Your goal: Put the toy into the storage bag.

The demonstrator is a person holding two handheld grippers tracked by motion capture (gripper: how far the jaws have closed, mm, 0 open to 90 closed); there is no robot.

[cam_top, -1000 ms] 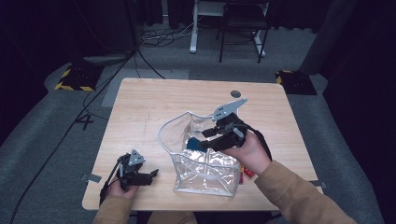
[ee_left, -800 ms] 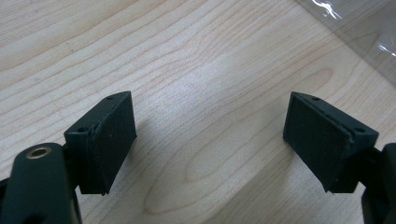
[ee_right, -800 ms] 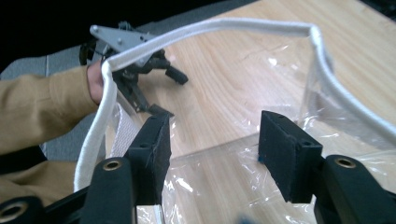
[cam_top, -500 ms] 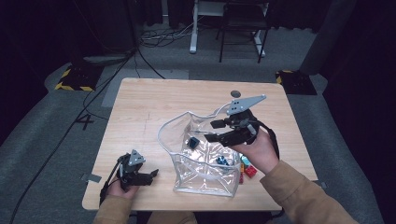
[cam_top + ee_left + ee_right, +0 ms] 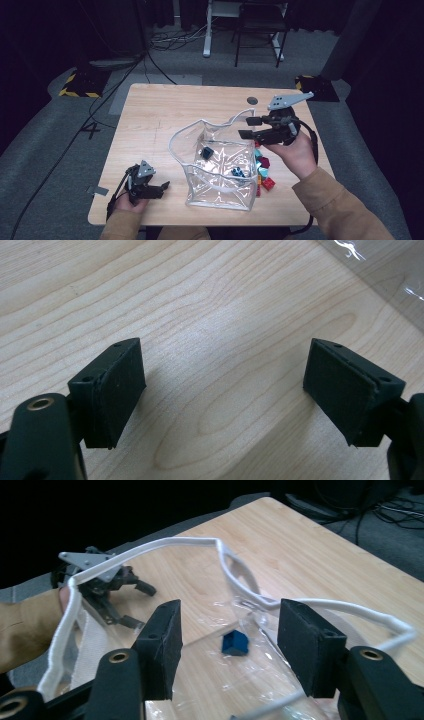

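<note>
On the wooden surface [image 5: 165,120] a clear bag [image 5: 220,167] stands mid-frame with a blue block [image 5: 235,643] inside, the right gripper [image 5: 250,127] hovering released at its upper-right rim — likely having just dropped it — while the left gripper [image 5: 162,187] rests spread at lower left.

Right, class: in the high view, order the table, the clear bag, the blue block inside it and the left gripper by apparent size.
1. table
2. clear bag
3. left gripper
4. blue block
</note>
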